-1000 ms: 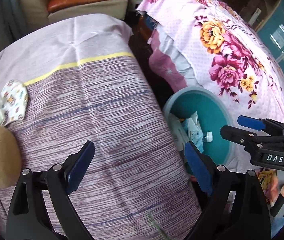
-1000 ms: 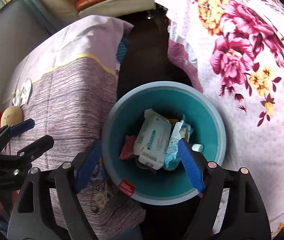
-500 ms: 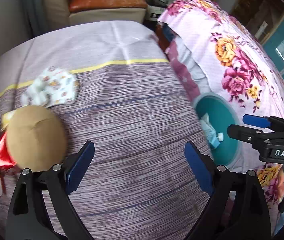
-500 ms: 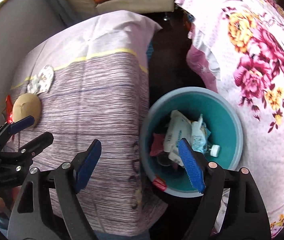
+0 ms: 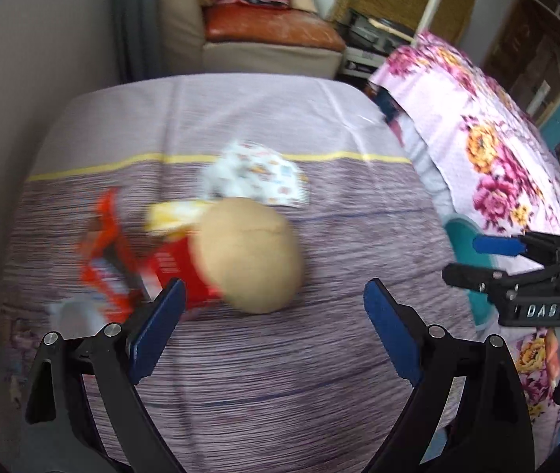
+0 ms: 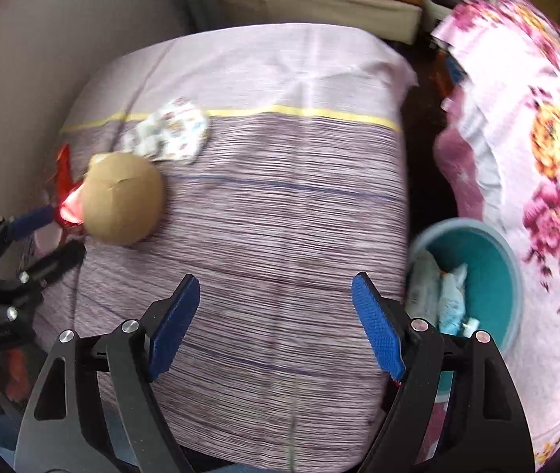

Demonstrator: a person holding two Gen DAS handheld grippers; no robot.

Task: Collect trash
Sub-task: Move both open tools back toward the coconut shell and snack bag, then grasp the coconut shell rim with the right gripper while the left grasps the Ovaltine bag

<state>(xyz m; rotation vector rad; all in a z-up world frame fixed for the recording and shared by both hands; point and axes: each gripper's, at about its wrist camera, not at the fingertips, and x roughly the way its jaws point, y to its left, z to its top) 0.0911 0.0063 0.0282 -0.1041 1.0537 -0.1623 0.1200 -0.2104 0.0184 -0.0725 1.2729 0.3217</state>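
Observation:
A heap of trash lies on the striped tablecloth (image 5: 280,374): a round tan object (image 5: 248,256), a red wrapper (image 5: 108,252), a yellow packet (image 5: 173,216) and a white patterned wrapper (image 5: 256,177). My left gripper (image 5: 274,315) hangs open just in front of the tan object, nothing between its fingers. My right gripper (image 6: 276,315) is open and empty over the bare cloth, with the tan object (image 6: 122,201) and patterned wrapper (image 6: 169,134) far to its left. The teal bin (image 6: 512,260) with trash inside stands on the floor at the right.
A bed with a pink flowered cover (image 6: 548,149) runs along the right, beyond the bin. A sofa with an orange cushion (image 5: 268,27) stands at the back. A white cup (image 5: 71,315) sits near the red wrapper. The picture is blurred by motion.
Both grippers have swung left, away from the bin and over the table. The tan object and the wrappers have come toward the middle of the left wrist view. Both grippers stay open.

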